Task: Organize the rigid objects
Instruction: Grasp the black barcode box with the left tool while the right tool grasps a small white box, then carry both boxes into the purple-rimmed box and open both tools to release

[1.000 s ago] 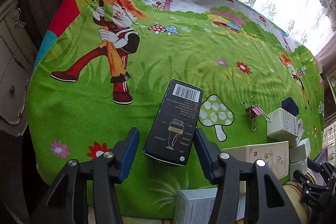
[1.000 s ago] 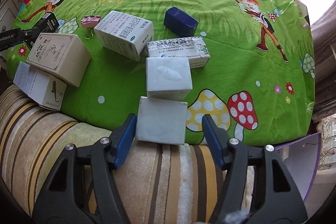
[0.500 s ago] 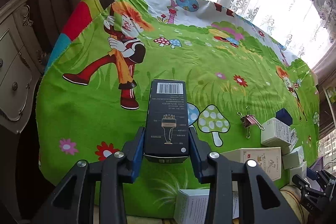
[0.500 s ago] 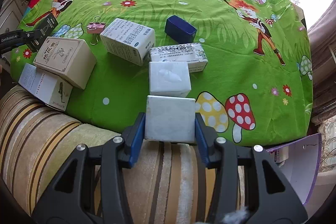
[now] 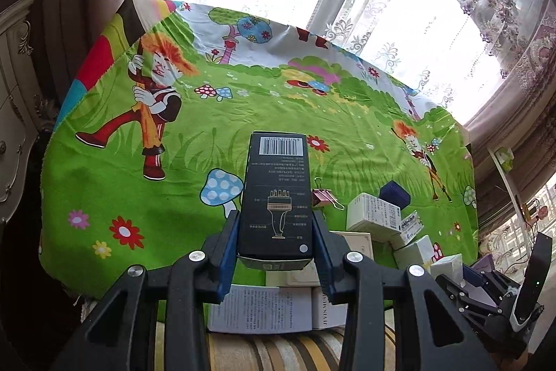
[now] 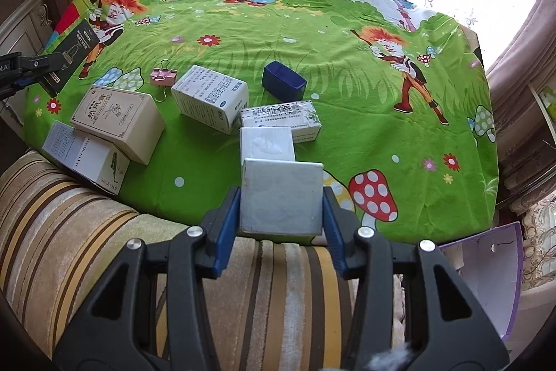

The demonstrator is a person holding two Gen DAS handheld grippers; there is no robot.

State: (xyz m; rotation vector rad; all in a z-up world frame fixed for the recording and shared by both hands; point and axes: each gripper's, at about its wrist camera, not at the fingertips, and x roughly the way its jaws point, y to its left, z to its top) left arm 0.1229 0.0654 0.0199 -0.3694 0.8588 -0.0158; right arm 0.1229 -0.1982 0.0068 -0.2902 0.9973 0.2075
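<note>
My left gripper is shut on a black box with a barcode, held off the green cartoon cloth. The right wrist view shows that black box at the far left. A plain white box is clamped in my right gripper, raised over the cloth's near edge. Just beyond lie a second plain white box, a cream-tube carton, a dark blue box, a white printed box, a beige box and a white box.
A pink binder clip lies behind the beige box. A striped cushion runs along the near edge of the cloth. A purple card stands at the lower right. Curtains and a bright window are at the back, and a pale dresser on the left.
Both grippers went from open around their boxes to shut on them. Each has risen and tipped up, lifting the black box and the white box off the cloth.
</note>
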